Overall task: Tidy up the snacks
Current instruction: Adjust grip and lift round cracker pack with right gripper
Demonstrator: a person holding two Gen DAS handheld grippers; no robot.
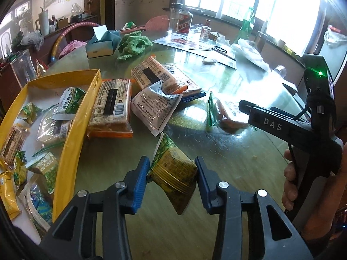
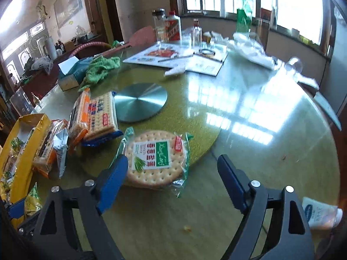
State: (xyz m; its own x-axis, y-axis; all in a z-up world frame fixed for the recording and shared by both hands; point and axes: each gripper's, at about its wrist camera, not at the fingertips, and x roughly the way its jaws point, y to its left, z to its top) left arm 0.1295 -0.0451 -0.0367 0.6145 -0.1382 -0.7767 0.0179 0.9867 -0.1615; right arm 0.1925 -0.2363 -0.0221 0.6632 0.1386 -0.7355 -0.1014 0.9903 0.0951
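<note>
Two views differ: only your left shows the yellow tray (image 1: 65,151) and left gripper (image 1: 172,173) clamping one green packet (image 1: 173,171); your right gripper (image 2: 171,179) gapes beside one round cracker pack (image 2: 156,158) on the worktop (image 2: 249,130).

A green-and-gold printed snack packet (image 1: 173,171) is being framed by blue pads (image 1: 141,182); a yellow tray (image 1: 73,117) and a green cloth (image 1: 133,44) are being shown on the glossy olive tabletop (image 1: 216,162).
</note>
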